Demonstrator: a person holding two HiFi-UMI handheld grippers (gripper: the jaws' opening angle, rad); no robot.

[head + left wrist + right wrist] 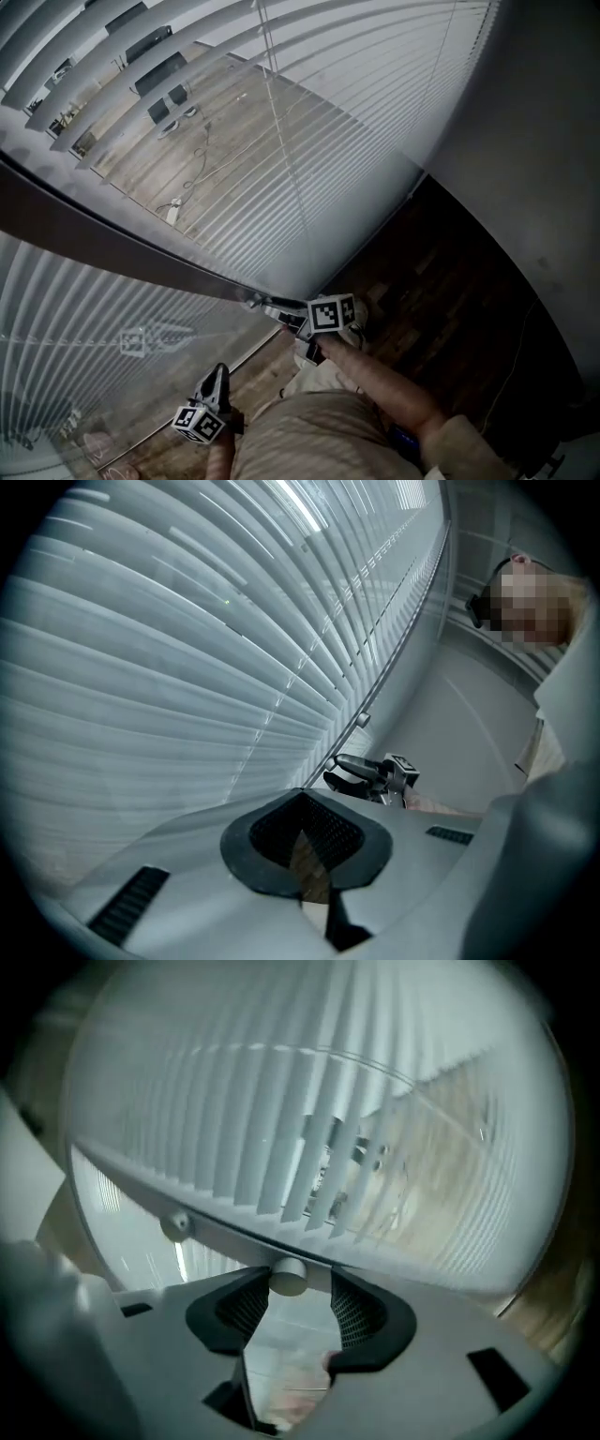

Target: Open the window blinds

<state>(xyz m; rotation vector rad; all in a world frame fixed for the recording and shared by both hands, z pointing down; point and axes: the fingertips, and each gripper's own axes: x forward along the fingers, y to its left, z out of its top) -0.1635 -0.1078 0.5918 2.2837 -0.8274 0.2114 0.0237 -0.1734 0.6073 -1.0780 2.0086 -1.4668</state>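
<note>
White slatted blinds (309,122) cover the window, with a rail (187,1199) along their edge. In the right gripper view a round white knob (288,1277) on that rail sits between the jaws of my right gripper (298,1283). The jaws are open: the knob lies against the left pad and a gap shows at the right pad. In the head view my right gripper (272,307) reaches left to the rail's end (253,298). My left gripper (218,373) hangs lower, away from the blinds, shut and empty (302,799). It looks toward the right gripper (352,772).
A second knob (174,1226) sits further along the rail. A thin lift cord (281,122) runs down the slats. A grey wall (525,141) closes the right side over dark wood floor (441,281). The person's legs in beige shorts (309,431) fill the bottom.
</note>
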